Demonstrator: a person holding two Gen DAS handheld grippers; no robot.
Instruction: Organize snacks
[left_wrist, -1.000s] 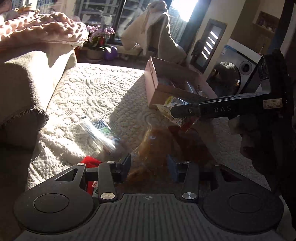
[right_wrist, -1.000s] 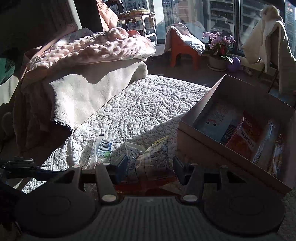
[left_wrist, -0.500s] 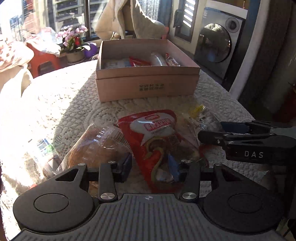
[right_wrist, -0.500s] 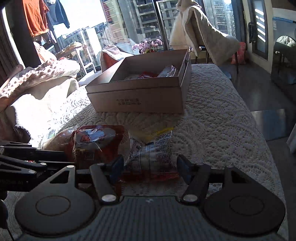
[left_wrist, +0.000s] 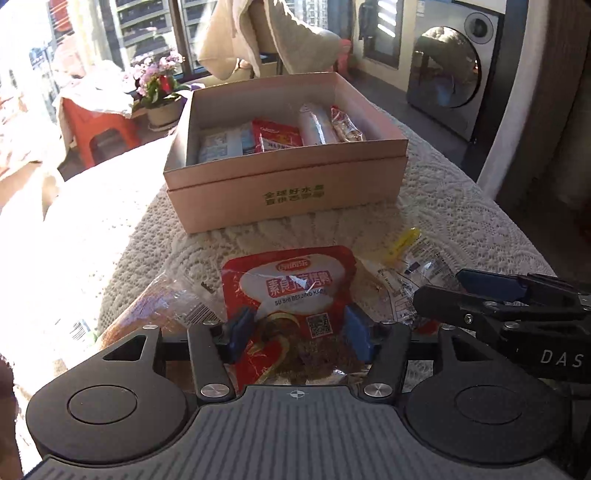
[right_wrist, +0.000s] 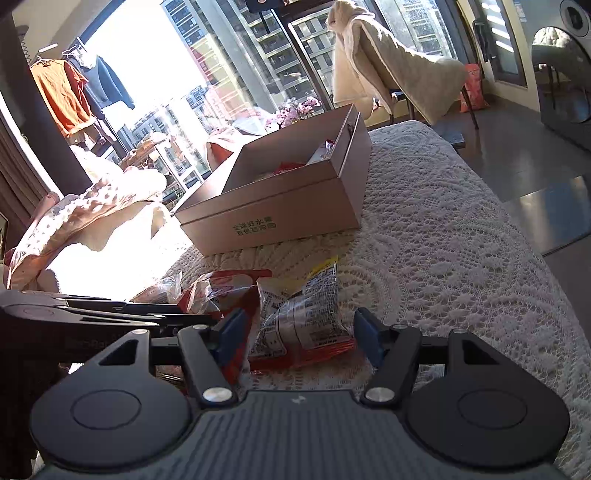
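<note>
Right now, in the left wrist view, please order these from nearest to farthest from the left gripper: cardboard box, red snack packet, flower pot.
1. red snack packet, between the left gripper fingers.
2. cardboard box, straight ahead on the lace cloth.
3. flower pot, far left, by the window.

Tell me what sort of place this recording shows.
Most likely a lived-in apartment, perhaps a living room beside a balcony. A front-loading washing machine stands by the wall, clothes hang at a window facing high-rise blocks, and snacks sit in a cardboard box on a lace-covered surface.
</note>
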